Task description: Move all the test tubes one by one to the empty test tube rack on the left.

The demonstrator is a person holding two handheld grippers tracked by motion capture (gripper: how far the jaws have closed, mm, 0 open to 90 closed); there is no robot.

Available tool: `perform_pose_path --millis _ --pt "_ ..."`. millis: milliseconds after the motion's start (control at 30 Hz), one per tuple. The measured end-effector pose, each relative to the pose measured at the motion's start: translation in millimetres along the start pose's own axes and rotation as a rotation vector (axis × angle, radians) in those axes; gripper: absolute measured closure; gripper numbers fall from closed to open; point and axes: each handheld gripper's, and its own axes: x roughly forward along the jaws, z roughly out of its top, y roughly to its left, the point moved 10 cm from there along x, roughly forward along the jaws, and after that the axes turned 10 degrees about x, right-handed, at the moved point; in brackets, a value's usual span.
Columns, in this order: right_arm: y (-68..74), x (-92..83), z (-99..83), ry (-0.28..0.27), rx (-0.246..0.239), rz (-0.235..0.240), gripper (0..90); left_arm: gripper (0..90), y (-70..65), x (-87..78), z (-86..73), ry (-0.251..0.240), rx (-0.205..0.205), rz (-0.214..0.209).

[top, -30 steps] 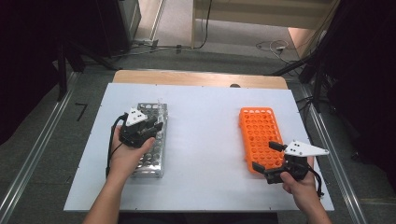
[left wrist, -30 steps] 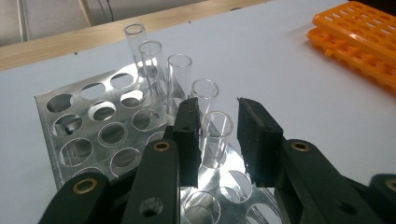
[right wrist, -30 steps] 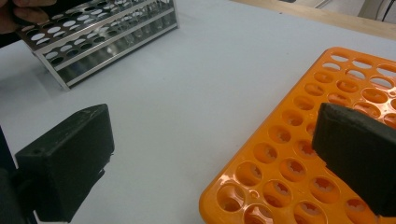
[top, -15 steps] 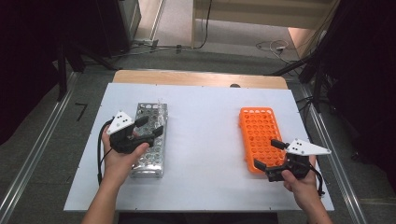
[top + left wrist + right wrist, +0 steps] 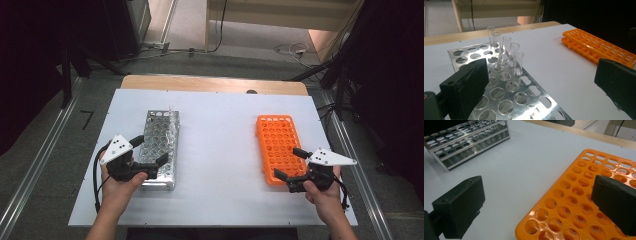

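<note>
The left tongs (image 5: 148, 158) have been drawn back, spread and empty, to the metal rack's (image 5: 161, 145) near-left corner, while the right tongs (image 5: 291, 163), also spread, are held at the orange rack's (image 5: 276, 145) near-right corner, suggesting a tube (image 5: 518, 63) transfer not yet begun.

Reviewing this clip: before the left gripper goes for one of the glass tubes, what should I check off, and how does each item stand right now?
1. Left gripper open: ok, jaws wide apart.
2. Glass tubes upright in the metal rack: ok, five in a row.
3. Orange rack holes free: ok where visible.
4. Right gripper open, holding nothing: ok.
5. Left jaws lined up on a tube: not ok, tubes stand beyond them.
6. Tubes empty: cannot tell.
</note>
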Motion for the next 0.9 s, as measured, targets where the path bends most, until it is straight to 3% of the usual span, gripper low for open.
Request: perform_pose_path --millis 367,700,900 --pt "-9.7 -2.7 -2.3 -0.01 0.01 -0.026 0.0 0.0 -1.5 -27.1 -16.9 -0.02 0.009 -0.028" --pt "-29.7 -9.0 -6.5 -0.028 0.031 -0.056 0.0 0.0 12.4 -59.9 -25.0 -0.079 0.017 -0.018" --pt "-41.7 -14.8 -6.6 -0.055 0.047 -0.069 0.0 0.0 21.7 -65.3 -29.5 -0.088 0.005 -0.001"
